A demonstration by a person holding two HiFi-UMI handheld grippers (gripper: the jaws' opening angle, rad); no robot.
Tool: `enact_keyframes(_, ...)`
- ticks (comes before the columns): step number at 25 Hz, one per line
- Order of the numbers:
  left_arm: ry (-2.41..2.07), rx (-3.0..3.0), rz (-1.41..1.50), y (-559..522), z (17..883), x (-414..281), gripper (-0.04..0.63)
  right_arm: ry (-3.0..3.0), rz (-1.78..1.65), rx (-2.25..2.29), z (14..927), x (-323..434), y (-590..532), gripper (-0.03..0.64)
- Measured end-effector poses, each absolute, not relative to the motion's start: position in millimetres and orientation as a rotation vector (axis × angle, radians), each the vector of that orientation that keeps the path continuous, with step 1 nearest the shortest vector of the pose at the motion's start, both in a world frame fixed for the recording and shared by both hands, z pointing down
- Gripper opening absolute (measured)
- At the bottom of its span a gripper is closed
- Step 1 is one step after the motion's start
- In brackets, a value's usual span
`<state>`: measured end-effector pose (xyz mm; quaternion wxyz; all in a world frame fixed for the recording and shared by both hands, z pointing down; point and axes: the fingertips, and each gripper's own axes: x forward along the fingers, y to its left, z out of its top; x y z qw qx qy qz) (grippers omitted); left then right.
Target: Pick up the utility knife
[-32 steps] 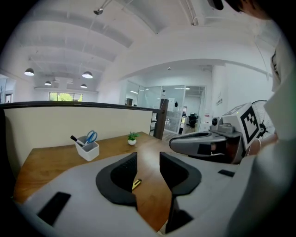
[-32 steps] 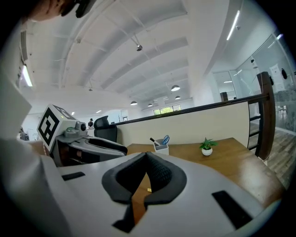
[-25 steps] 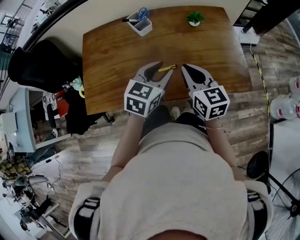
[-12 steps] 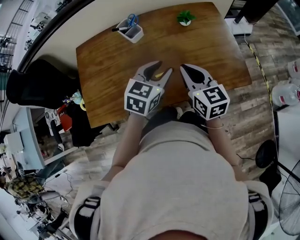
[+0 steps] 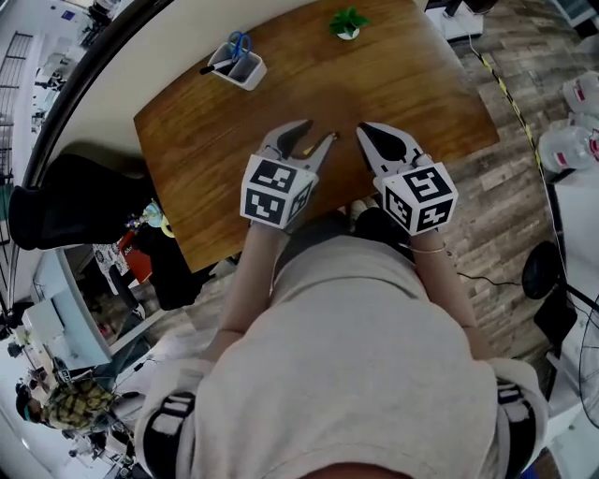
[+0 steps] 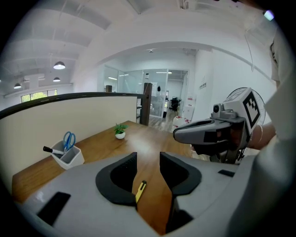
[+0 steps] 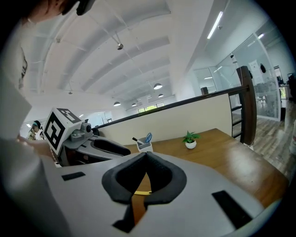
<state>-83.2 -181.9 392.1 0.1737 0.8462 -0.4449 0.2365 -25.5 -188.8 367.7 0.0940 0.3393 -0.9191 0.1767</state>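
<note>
Since the earlier frame we find the left gripper (image 5: pixel 316 137) has advanced over the slim yellow utility knife (image 6: pixel 140 190). The knife now lies flat on the brown wooden tabletop (image 5: pixel 197 159) below the gap between that gripper's jaws, close to its left jaw. Those jaws stand a narrow way apart and grip nothing. The right gripper (image 5: pixel 363 131) sits just to the right of the left one, its jaws closed tip to tip and empty, with the knife ahead of and below them.

1. Wooden table (image 5: pixel 187 159): brown top, rounded corners.
2. Far left: 1 white cup (image 5: pixel 234 68) holding scissors (image 6: pixel 68 139) and a pen (image 6: pixel 50 150).
3. Far edge: 1 small potted plant (image 5: pixel 347 22).
4. Near edge: 1 yellow knife (image 6: pixel 140 189), lying flat.
</note>
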Motion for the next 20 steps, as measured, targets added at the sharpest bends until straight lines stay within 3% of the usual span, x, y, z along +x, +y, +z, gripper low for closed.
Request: enact_keyframes(20, -0.934, 2.436, 1.108, -173.9, 480.7, -81.3, 0.184, -2.572, 0.697, 1.173, 423.3, -18.3, -189.8, 0.009)
